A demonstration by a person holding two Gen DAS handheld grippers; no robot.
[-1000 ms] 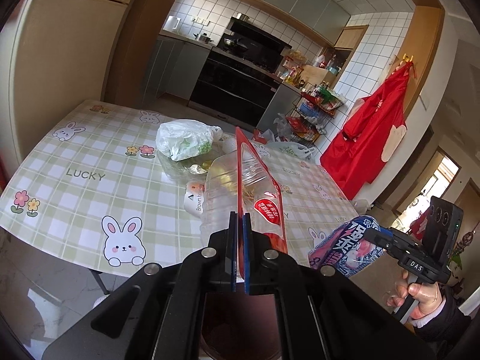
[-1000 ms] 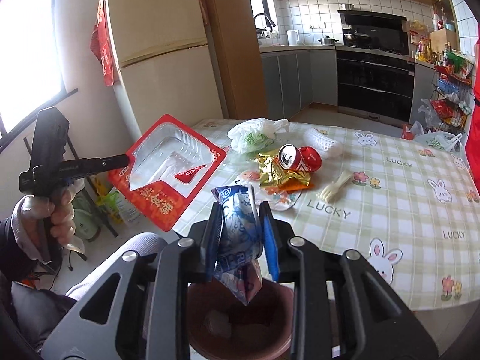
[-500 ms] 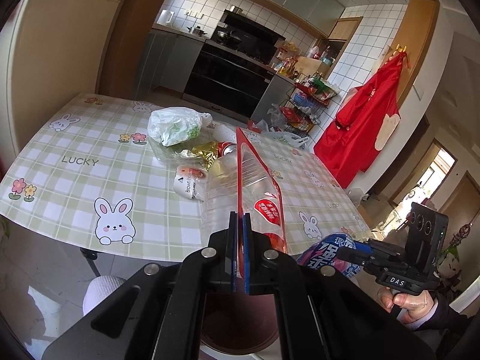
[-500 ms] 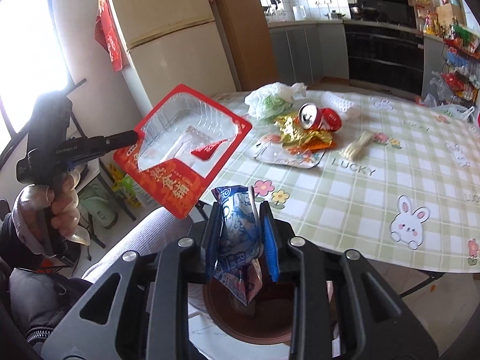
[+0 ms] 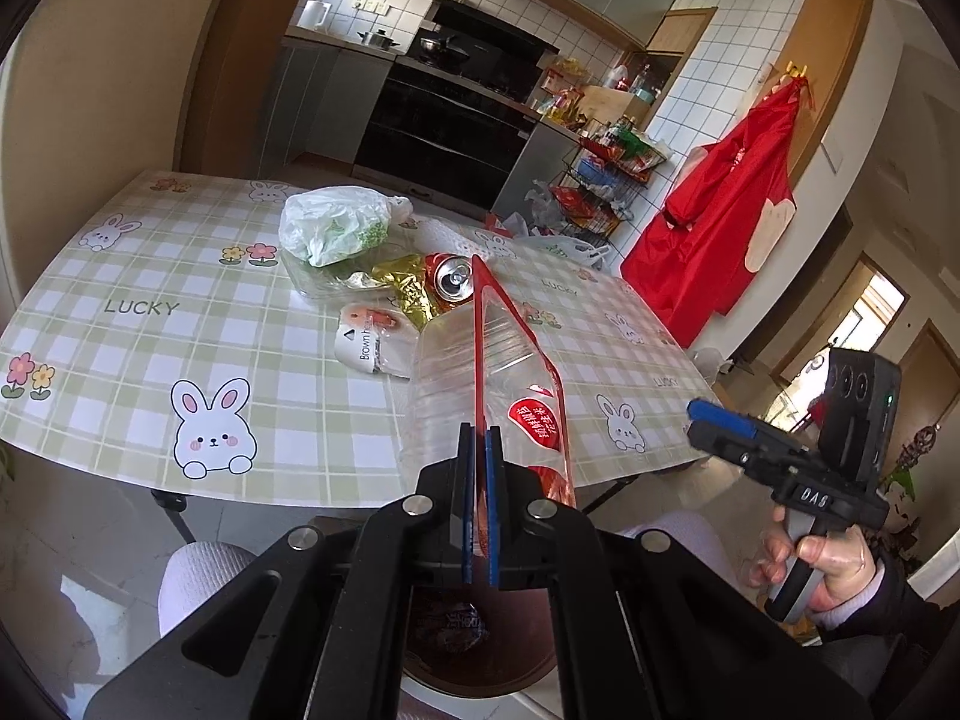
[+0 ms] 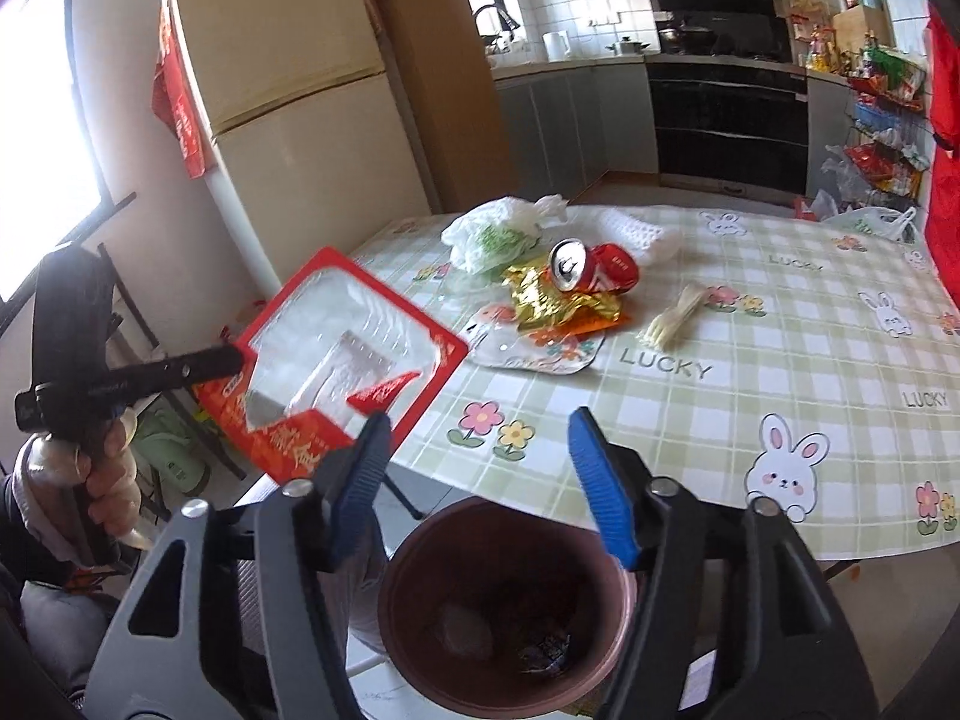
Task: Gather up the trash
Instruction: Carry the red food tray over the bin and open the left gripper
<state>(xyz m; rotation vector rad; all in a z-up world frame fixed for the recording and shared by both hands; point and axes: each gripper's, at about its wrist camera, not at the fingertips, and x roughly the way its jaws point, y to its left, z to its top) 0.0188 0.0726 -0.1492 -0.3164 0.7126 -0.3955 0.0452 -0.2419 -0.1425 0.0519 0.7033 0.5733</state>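
Note:
My left gripper (image 5: 478,450) is shut on a red-rimmed clear plastic tray (image 5: 510,372), held upright above the brown trash bin (image 5: 480,660). The tray also shows in the right wrist view (image 6: 336,360). My right gripper (image 6: 480,468) is open and empty, directly above the bin (image 6: 504,600). A blue wrapper (image 6: 546,648) lies inside the bin. On the table (image 6: 780,360) lie a crushed red can (image 6: 594,267), a gold wrapper (image 6: 552,300), a white plastic bag (image 6: 498,231), a flat clear packet (image 6: 534,351) and a pale fork (image 6: 669,318).
The bin stands on the floor just off the table's near edge. A fridge (image 6: 288,96) stands at the left. Kitchen counters and an oven (image 6: 726,120) are behind the table. A red apron (image 5: 720,216) hangs on the right wall. A wire rack (image 5: 600,180) stands by the oven.
My right gripper has opened and the blue wrapper has dropped into the bin. My left gripper has kept its grip on the tray and moved a little back over the bin.

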